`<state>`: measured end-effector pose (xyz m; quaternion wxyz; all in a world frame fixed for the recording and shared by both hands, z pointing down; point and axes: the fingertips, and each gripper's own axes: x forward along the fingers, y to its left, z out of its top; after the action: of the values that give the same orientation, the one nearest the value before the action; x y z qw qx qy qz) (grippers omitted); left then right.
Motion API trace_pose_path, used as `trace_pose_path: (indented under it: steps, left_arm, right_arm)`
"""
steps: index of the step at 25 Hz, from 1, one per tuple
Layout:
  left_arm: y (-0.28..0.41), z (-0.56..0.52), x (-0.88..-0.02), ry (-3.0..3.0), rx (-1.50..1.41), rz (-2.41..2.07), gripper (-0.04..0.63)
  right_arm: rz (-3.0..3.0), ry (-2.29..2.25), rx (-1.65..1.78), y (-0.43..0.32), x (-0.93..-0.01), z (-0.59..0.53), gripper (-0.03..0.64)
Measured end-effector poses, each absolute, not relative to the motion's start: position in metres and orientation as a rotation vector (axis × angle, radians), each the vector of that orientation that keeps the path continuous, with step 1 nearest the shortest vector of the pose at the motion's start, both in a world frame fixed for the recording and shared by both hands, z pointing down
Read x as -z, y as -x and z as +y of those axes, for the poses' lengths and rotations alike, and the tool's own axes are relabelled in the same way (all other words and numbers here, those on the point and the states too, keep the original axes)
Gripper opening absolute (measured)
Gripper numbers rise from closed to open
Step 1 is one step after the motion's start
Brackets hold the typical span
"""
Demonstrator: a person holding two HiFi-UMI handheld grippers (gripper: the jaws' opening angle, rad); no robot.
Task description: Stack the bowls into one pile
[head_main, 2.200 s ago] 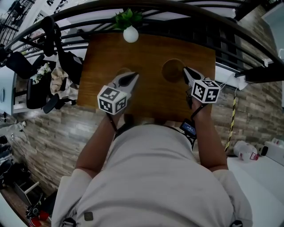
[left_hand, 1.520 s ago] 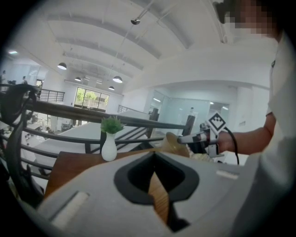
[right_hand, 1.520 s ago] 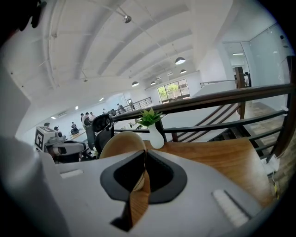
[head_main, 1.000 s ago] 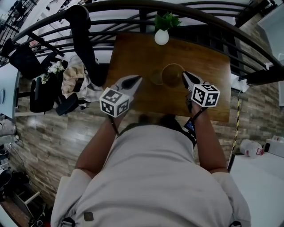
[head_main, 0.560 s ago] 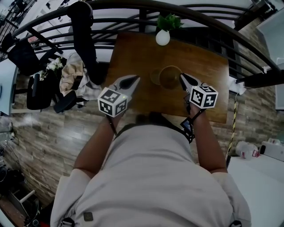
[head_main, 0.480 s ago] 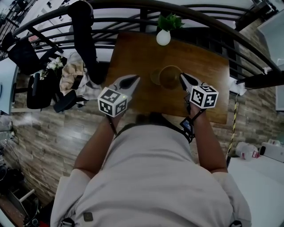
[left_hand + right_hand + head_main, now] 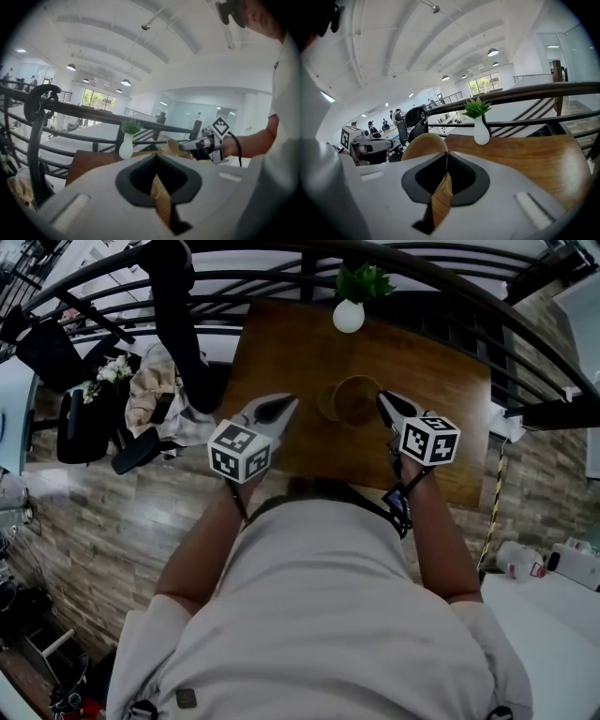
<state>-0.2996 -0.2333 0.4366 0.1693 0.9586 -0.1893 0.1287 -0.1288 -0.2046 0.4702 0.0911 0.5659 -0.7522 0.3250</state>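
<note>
Though clamped, bowl (image 7: 357,400) clear of vase (image 7: 348,316).

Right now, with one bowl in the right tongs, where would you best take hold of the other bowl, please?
Probably its left rim, with the wall pinched between the jaws. The free bowl sits mouth-up, its right side crowded by the held bowl in the right tongs, so the left tongs, coming from the left, have the clear approach.

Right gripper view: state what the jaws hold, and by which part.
The right gripper is shut on the wooden bowl, pinching it by its rim.
</note>
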Motion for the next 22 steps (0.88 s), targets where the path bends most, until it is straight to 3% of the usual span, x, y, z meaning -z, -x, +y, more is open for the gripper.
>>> trace_pose_path:
  steps: [22]
  left_arm:
    - [0.243,-0.299,-0.523,-2.566,-0.448,-0.555,0.005]
  right_arm:
    - [-2.212,-1.475,-1.139,0.111,-0.552,-0.285,0.021]
